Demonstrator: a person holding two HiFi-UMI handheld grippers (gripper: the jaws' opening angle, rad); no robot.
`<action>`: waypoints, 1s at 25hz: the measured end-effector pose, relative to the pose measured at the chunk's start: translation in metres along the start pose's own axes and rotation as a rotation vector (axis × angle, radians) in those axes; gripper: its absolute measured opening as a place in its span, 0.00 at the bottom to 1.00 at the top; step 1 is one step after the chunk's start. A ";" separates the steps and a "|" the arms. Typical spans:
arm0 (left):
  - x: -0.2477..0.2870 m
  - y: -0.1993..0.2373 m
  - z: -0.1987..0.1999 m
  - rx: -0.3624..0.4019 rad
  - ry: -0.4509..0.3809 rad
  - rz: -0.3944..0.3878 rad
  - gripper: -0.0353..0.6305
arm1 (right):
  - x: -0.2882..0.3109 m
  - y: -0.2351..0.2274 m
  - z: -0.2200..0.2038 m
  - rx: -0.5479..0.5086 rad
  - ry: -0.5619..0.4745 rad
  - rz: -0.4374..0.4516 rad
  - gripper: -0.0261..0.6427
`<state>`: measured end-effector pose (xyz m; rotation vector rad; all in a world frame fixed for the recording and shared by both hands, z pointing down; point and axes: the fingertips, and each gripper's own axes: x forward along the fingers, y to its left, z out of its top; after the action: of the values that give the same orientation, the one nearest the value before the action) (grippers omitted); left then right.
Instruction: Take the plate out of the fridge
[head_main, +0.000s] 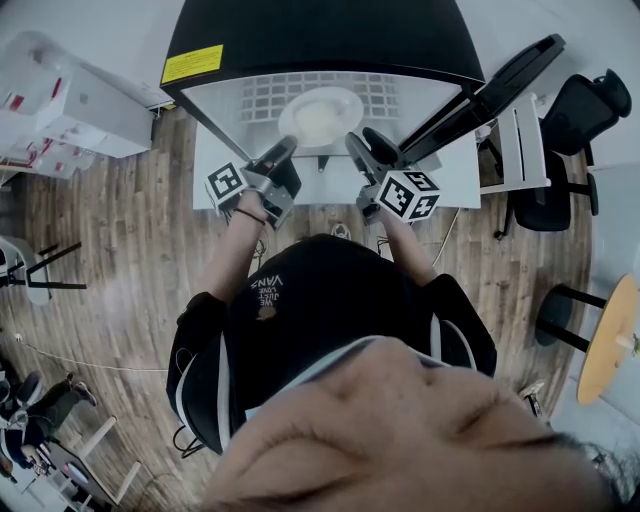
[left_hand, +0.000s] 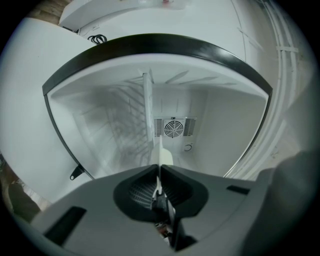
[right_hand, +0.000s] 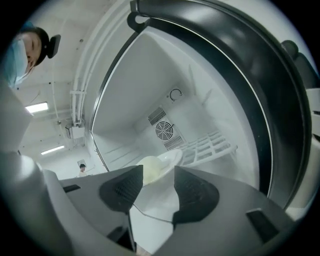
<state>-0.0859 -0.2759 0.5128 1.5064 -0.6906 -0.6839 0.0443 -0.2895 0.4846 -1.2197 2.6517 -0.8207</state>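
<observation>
The white plate (head_main: 322, 115) lies on the wire shelf (head_main: 385, 95) inside the open fridge (head_main: 300, 40). My left gripper (head_main: 283, 150) reaches to the plate's left rim. In the left gripper view the plate (left_hand: 164, 156) shows edge-on as a thin white blade, and the left gripper (left_hand: 159, 169) is shut on it. My right gripper (head_main: 358, 148) is at the plate's right side. In the right gripper view the right gripper (right_hand: 156, 175) stands open, with the plate (right_hand: 170, 159) just ahead of its tips and no pad pressing on it.
The black fridge door (head_main: 490, 85) swings open to the right. A fan vent (left_hand: 173, 128) sits in the fridge's back wall. Black office chairs (head_main: 575, 110) and a round wooden table (head_main: 610, 340) stand at the right, and white boxes (head_main: 70, 100) at the left.
</observation>
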 end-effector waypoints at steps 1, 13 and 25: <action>0.000 0.000 0.000 0.000 -0.001 0.000 0.10 | 0.001 -0.001 0.001 0.023 -0.006 0.003 0.32; -0.001 0.001 -0.001 0.005 -0.007 -0.003 0.10 | 0.021 -0.011 -0.004 0.180 -0.008 0.038 0.32; -0.003 0.003 -0.001 0.003 -0.007 -0.005 0.10 | 0.028 -0.013 -0.002 0.249 -0.020 0.041 0.22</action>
<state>-0.0870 -0.2734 0.5161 1.5097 -0.6940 -0.6923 0.0334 -0.3165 0.4960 -1.1010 2.4580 -1.0856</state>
